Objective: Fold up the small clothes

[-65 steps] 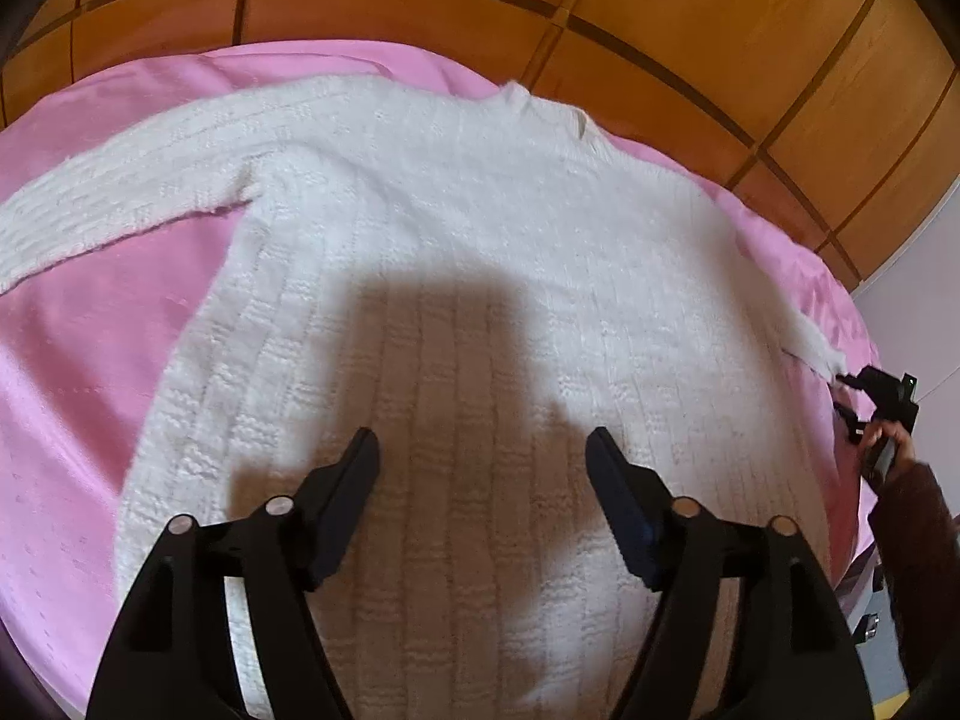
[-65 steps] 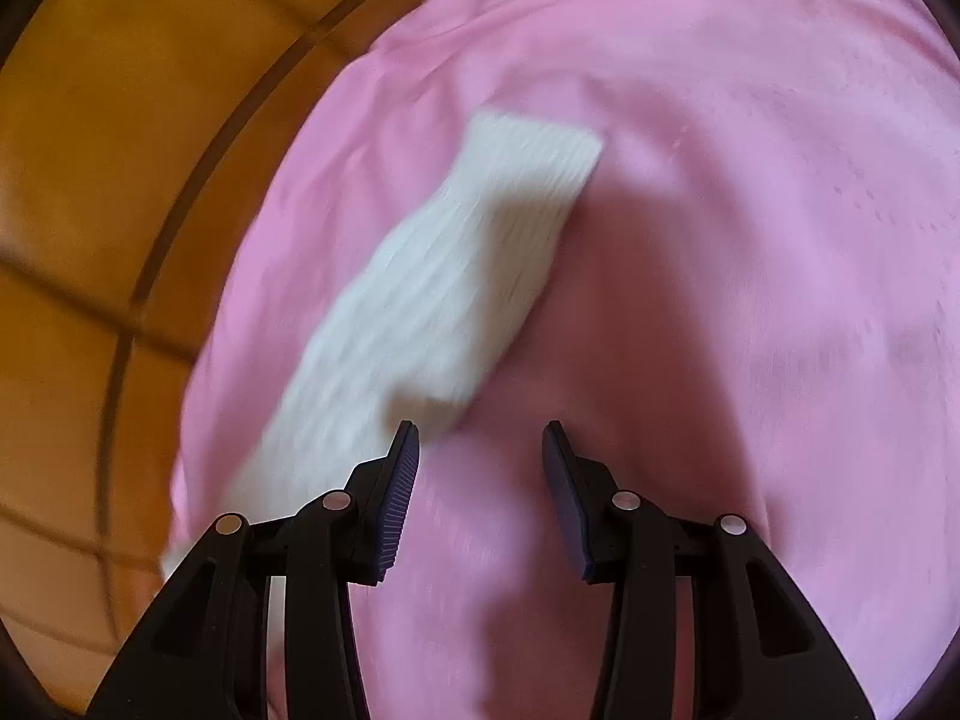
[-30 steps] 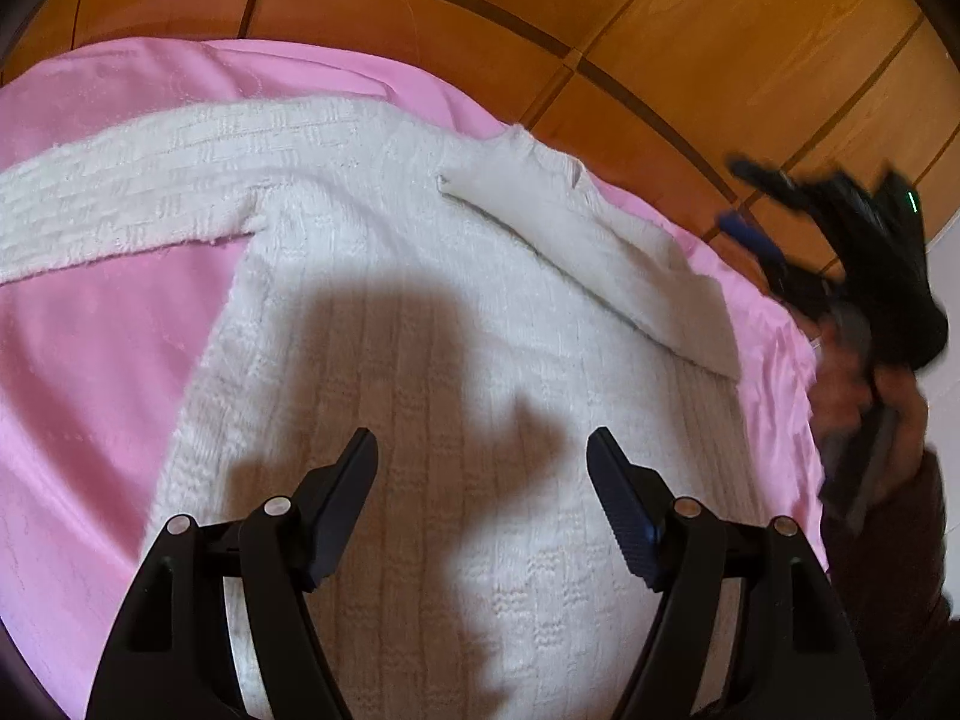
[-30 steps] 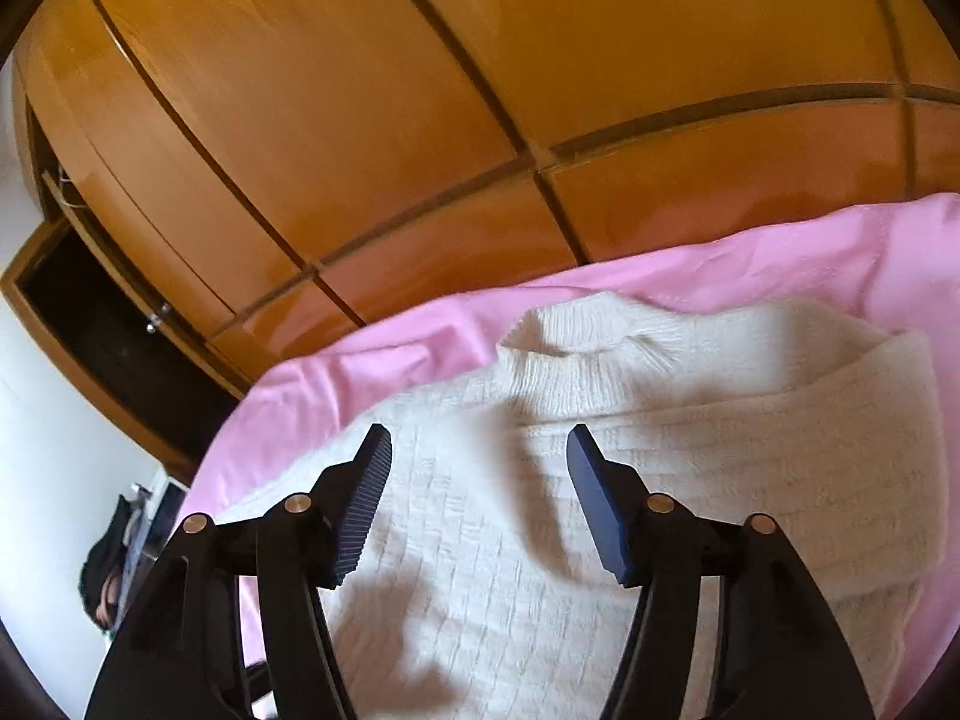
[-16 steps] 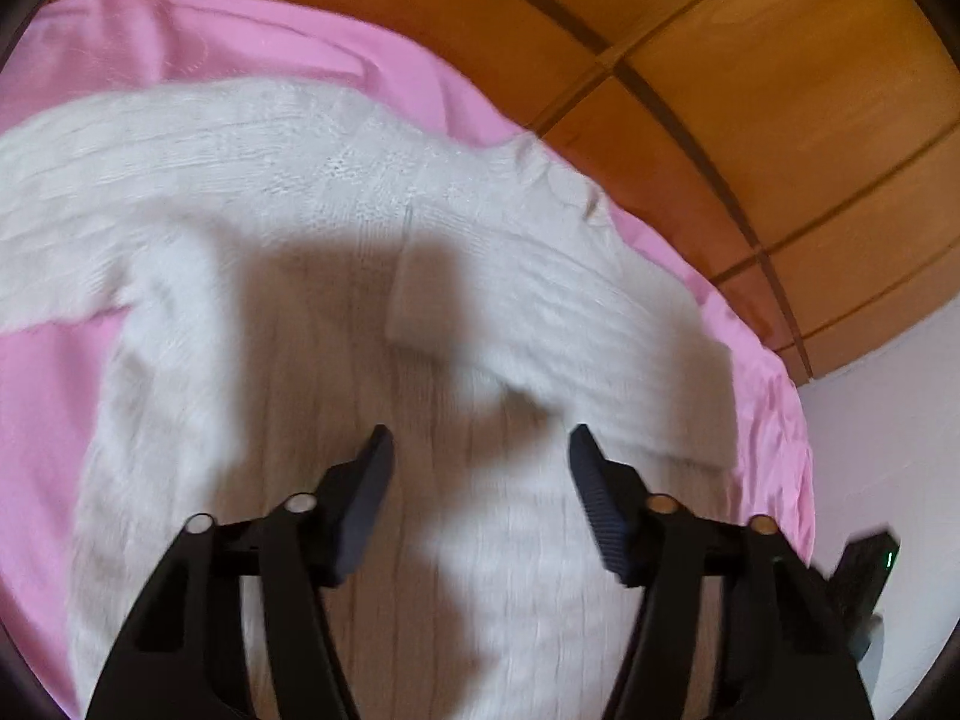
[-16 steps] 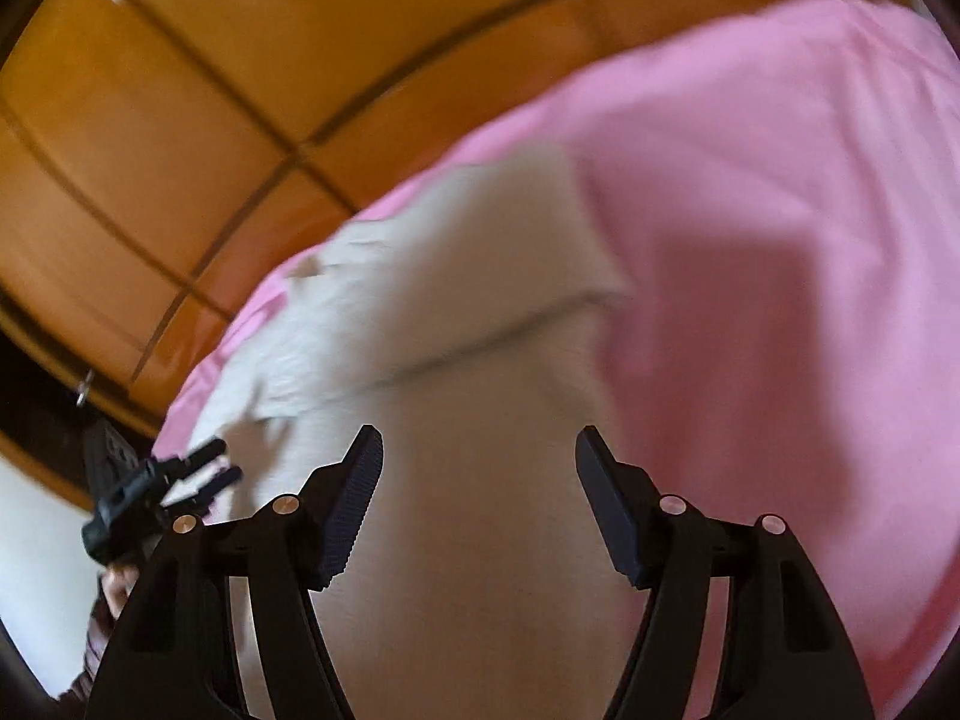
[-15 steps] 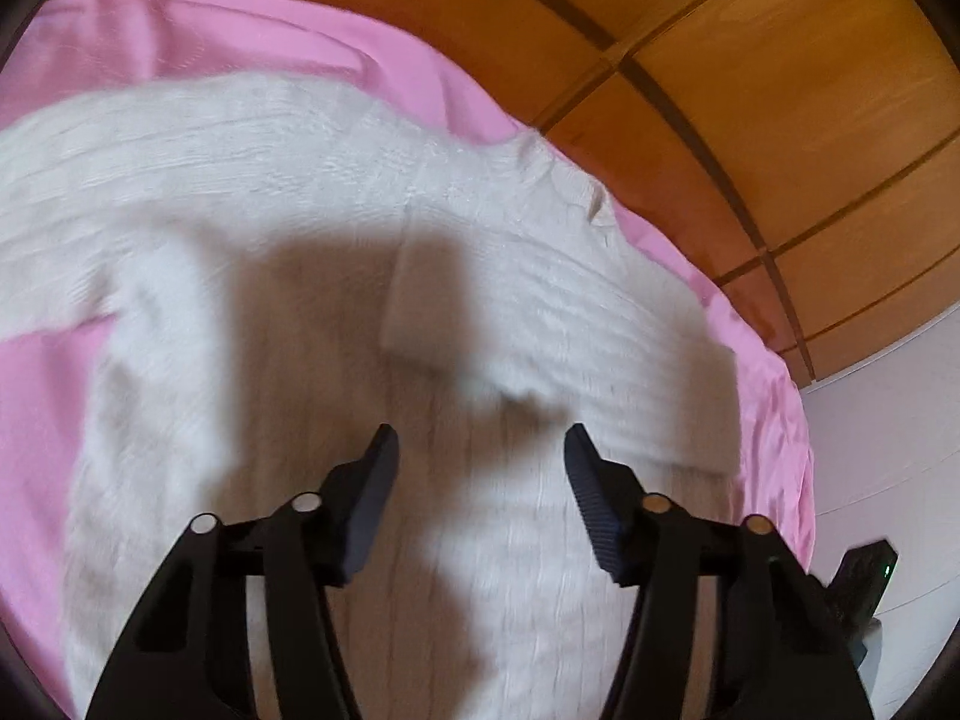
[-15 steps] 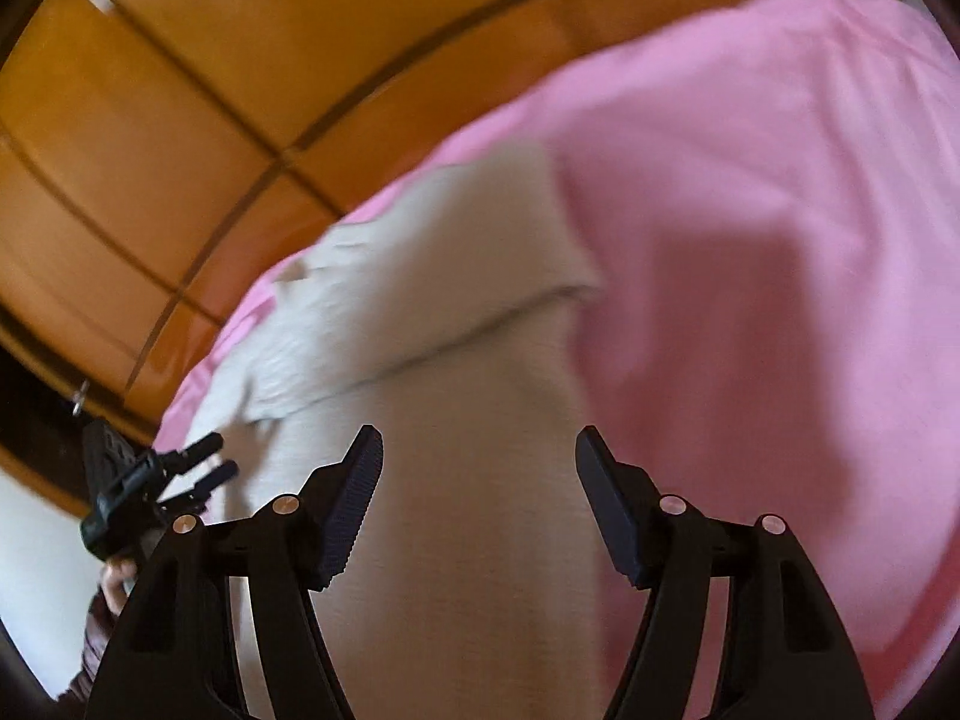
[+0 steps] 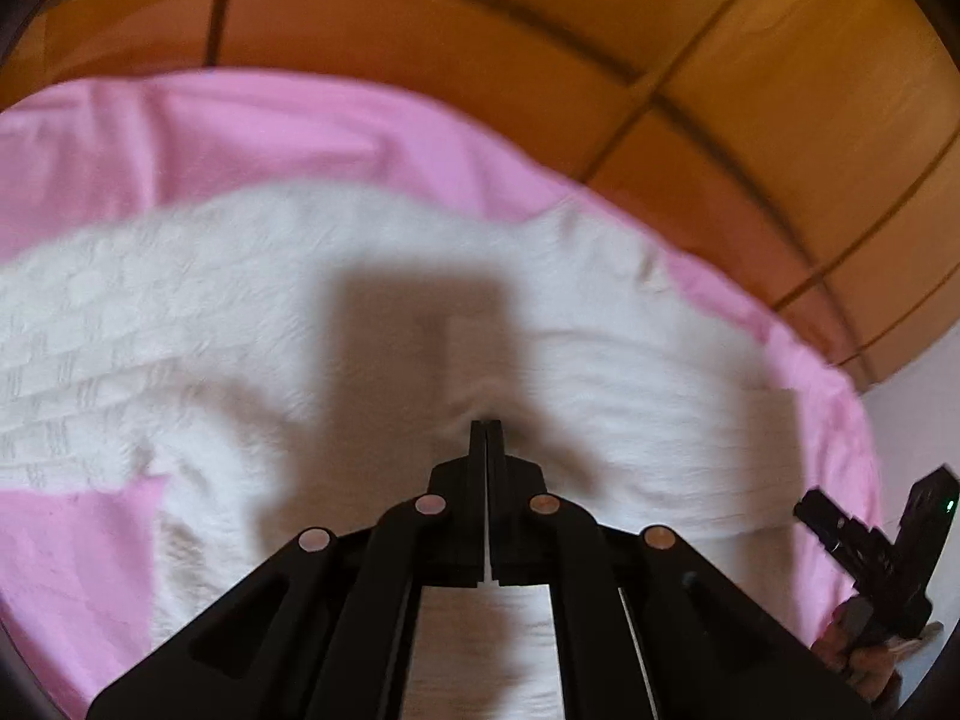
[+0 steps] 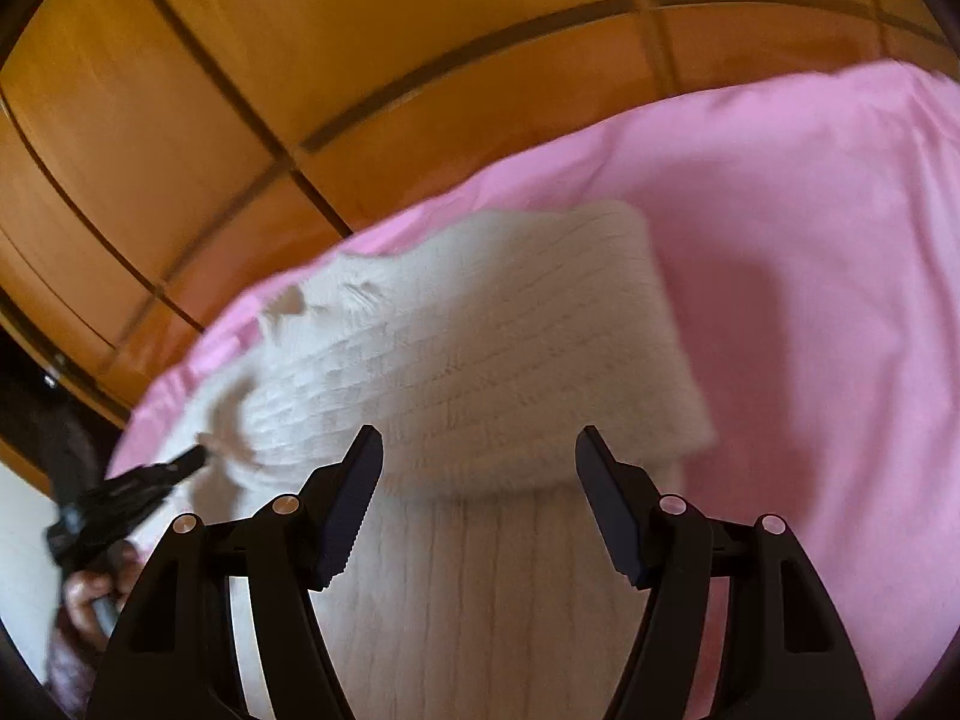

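While the cream cable-knit sweater [image 9: 198, 324] lies flat on the pink sheet [image 9: 252, 132], one sleeve [image 10: 540, 372] folded across it, the left gripper [image 9: 485, 429] pinches that sleeve's cuff; the right gripper [image 10: 478, 483] hovers, jaws wide, holding nothing.

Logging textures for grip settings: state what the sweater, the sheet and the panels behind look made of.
Sweater: chunky white knit, probably wool or acrylic; ribbed rows, fuzzy edge.
Sheet: thin pink woven fabric, matte, soft creases.
Panels: wood or wood veneer, glossy orange-brown, dark seams.
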`<state>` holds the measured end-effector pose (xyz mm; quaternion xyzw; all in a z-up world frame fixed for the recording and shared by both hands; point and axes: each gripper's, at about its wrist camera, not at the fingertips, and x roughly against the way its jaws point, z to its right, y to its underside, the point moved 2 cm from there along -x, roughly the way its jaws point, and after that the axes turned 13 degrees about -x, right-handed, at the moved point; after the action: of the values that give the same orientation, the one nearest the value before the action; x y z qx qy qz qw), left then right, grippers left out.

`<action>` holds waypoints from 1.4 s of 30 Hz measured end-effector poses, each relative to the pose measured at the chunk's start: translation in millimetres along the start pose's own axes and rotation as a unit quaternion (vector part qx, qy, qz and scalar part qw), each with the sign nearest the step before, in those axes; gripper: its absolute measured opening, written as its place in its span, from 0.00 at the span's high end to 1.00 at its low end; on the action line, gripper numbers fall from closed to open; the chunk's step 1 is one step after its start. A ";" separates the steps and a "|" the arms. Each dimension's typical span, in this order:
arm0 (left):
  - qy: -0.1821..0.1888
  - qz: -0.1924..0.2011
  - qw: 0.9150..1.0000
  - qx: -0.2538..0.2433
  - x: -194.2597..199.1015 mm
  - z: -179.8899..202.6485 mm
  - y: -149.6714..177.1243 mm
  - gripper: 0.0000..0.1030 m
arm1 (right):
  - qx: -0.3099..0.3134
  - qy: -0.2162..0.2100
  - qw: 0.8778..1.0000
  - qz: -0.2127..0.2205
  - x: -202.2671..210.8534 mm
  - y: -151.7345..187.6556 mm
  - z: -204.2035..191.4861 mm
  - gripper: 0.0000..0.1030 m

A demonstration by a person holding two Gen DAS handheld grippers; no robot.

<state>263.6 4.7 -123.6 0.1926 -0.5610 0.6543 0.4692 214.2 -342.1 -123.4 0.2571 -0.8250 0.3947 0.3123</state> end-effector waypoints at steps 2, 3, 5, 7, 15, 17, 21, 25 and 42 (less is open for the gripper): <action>-0.014 -0.014 1.000 0.014 -4.3 -10.2 8.0 0.75 | 0.007 0.035 0.999 -0.016 -25.5 4.3 -3.0 0.36; -0.012 -0.014 1.000 0.022 -2.7 -14.0 12.6 0.67 | 0.013 0.051 0.998 -0.015 -34.9 8.2 -3.9 0.33; 0.011 -0.003 0.999 0.041 8.3 -22.2 22.2 0.49 | 0.055 0.065 0.996 0.008 -40.2 17.6 -13.8 0.21; 0.028 0.015 0.998 0.056 23.9 -26.3 29.5 0.42 | 0.096 0.104 0.990 0.022 -43.2 25.9 -25.0 0.19; -0.012 0.055 0.997 0.053 75.8 -62.0 56.7 0.46 | 0.101 0.086 0.990 0.046 -8.0 44.2 -51.1 0.18; -0.030 0.060 0.995 0.073 91.5 -87.0 68.9 0.50 | 0.110 0.075 0.990 0.038 -6.0 59.8 -58.0 0.18; -0.048 0.076 0.984 0.154 116.9 -146.2 96.2 0.69 | 0.140 0.068 0.988 0.016 -10.8 93.1 -67.5 0.18; -0.076 0.102 0.960 0.250 149.4 -213.5 130.9 0.73 | 0.157 0.081 0.984 0.016 -24.8 111.7 -66.6 0.16; -0.126 0.164 0.884 0.419 183.1 -362.0 162.7 0.95 | 0.172 0.083 0.981 0.018 -31.3 120.4 -66.5 0.06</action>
<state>138.9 420.0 -178.5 0.3574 -0.3125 0.8662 0.1559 175.3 -215.6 -172.2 0.2581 -0.7203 0.5567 0.3237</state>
